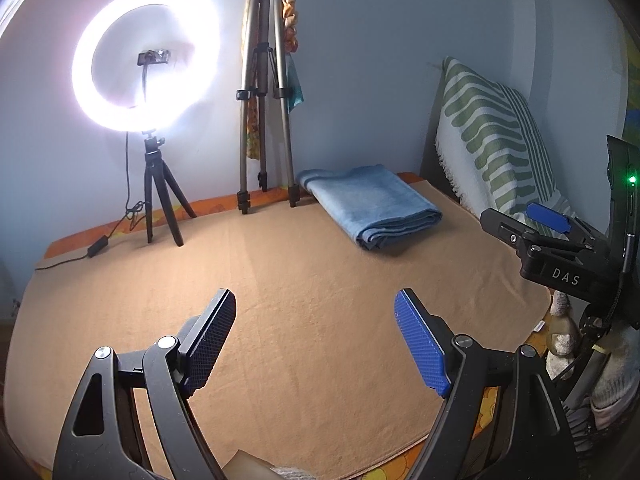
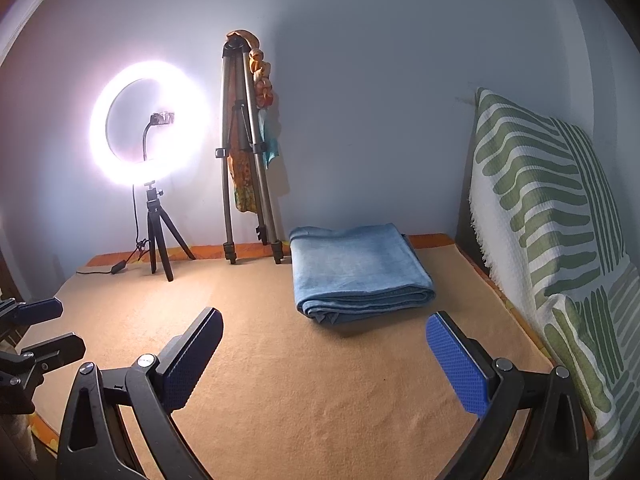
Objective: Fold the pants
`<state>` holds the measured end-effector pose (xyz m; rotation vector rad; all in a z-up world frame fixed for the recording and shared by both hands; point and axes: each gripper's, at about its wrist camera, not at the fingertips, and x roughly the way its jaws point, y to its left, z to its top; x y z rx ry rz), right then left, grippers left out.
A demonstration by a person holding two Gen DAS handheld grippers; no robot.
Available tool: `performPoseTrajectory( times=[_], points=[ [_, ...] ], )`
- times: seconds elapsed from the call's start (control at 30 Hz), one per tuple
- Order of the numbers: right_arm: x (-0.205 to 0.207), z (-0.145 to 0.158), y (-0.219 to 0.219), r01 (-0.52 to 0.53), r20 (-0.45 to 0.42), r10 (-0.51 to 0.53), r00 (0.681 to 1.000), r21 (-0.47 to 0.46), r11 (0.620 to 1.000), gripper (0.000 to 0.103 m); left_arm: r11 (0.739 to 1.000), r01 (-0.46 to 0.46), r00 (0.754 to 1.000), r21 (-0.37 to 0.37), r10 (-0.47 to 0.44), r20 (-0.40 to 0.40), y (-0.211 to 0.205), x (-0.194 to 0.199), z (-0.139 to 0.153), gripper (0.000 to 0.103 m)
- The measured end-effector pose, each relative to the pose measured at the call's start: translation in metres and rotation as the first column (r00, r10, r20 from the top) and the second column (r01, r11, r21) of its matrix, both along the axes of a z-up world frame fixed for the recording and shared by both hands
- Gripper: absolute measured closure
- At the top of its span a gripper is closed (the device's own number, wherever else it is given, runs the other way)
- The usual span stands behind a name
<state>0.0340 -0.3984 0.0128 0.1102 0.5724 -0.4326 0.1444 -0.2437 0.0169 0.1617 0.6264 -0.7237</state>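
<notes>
Light blue pants (image 1: 370,204) (image 2: 358,274) lie folded into a flat rectangular stack at the back right of a tan blanket (image 1: 300,280) (image 2: 320,380) spread over the bed. My left gripper (image 1: 316,314) hovers open above the bare blanket in front of the stack, nothing between its blue pads. My right gripper (image 2: 326,334) is open too, held just short of the stack's near folded edge, and empty. The right gripper (image 1: 532,220) also shows at the right edge of the left wrist view. The left gripper (image 2: 44,326) shows at the left edge of the right wrist view.
A lit ring light on a small black tripod (image 1: 146,60) (image 2: 150,132) stands at the back left, its cable (image 1: 96,246) trailing over the blanket. A taller folded tripod (image 1: 264,92) (image 2: 246,152) leans on the wall. A green-striped white throw (image 1: 492,136) (image 2: 560,220) covers the headboard on the right.
</notes>
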Motion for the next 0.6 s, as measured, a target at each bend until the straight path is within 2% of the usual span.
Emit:
performPoseTrajectory(
  times=[0.6],
  points=[
    [0.0008,-0.0013,0.0044,-0.02,-0.008,0.02,1.0,-0.001,1.0,0.0,1.0,-0.007,1.0,0.009,0.006,0.02,0.003,-0.0005,-0.0026,0.021]
  ],
)
